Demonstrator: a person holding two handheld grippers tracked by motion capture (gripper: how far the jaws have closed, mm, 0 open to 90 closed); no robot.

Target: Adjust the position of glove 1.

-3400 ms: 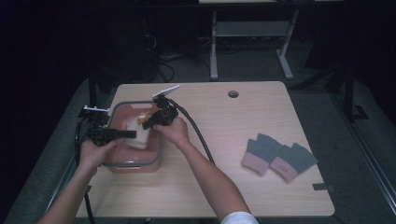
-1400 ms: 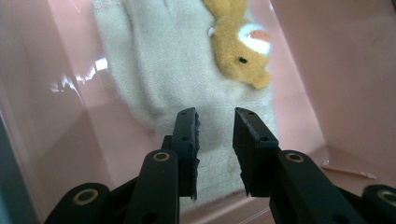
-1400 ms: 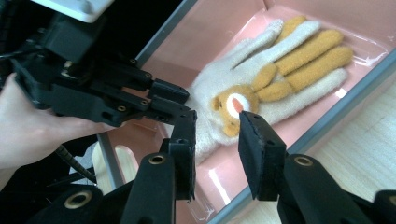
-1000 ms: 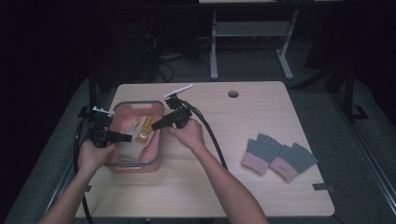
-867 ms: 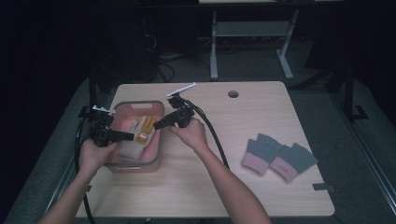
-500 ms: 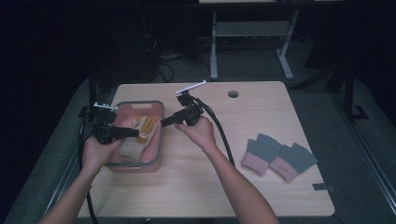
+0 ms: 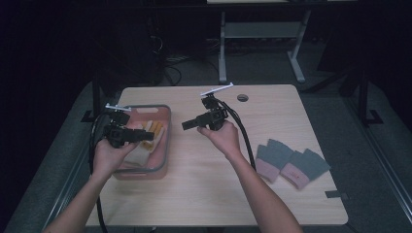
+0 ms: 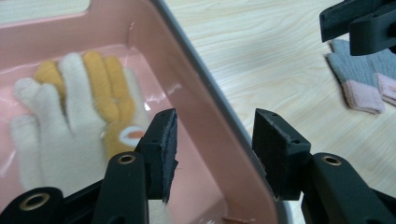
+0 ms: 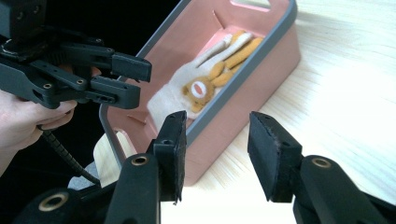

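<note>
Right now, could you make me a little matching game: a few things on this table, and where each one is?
Things:
1. white and orange knitted gloves
2. grey and pink knitted gloves
3. pink plastic bin
4. small dark round hole

Places:
A. table's far edge
B. table's left side
C. inside the bin
D. table's right side

Pairs: 1-C, 2-D, 3-B, 4-A

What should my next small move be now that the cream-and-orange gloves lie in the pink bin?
Probably swing the right tool toward the grey-and-pink knit gloves on the wooden table: both tools are empty, and that pair lies outside the pink plastic bin.
</note>
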